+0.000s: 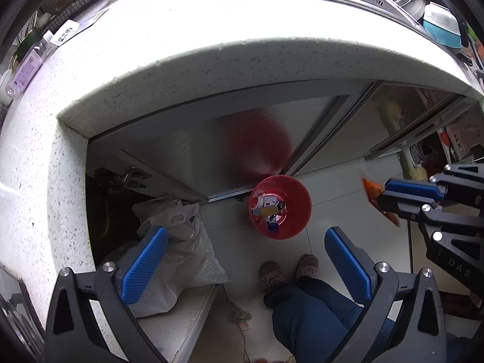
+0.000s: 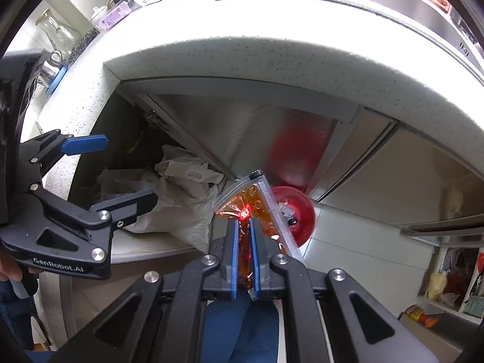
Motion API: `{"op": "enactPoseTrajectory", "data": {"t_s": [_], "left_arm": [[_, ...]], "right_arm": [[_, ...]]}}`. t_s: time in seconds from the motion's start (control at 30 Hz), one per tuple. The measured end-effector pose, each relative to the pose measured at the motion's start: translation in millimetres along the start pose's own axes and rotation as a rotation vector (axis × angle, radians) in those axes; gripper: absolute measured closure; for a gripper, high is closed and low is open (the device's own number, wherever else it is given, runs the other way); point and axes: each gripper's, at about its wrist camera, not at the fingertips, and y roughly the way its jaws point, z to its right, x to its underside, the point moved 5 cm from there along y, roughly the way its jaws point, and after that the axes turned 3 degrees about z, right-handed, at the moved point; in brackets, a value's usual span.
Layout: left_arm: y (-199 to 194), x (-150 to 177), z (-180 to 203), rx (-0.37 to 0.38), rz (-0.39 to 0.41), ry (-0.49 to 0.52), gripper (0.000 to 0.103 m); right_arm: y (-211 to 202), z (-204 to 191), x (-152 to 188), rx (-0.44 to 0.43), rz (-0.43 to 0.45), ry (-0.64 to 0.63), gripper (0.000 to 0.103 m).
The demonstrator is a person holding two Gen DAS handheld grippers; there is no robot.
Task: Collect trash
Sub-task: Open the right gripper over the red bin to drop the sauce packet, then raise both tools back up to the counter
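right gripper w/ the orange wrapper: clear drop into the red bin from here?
Probably yes. The right gripper, shut on the orange wrapper, hangs above the open red bin on the floor; nothing lies between them. It looks offset sideways, so a small shift first.

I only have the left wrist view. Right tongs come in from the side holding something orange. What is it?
Observer: A crumpled orange wrapper with a clear sealed edge, pinched between the right tongs.
Operator: Is it over the red bin?
Observer: In the right wrist view the wrapper overlaps the near side of the red bin, which stands on the floor below; whether it is squarely over the opening I cannot tell.
Operator: Left tongs look open and empty here. Same on your side?
Observer: Yes, the left tongs show from the side with the fingers spread and nothing between them, beside a white plastic bag on the low shelf.
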Motion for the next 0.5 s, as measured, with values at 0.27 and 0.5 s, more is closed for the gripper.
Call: {"op": "enactPoseTrajectory", "data": {"t_s": [0.27,0.5], "left_arm": [[-5.6,6.2,-8.3,-0.015,-0.005,-0.012,0.000],[-44.7,0.2,0.5,-0.007,0.051,-0.004,0.000]], "right_arm": [[-5.1,-6.9,-2.5,0.037,0.016,-0.032,0.060],[-44.7,-17.0,-6.5,0.133,0.094,-0.068,0.023]]}}
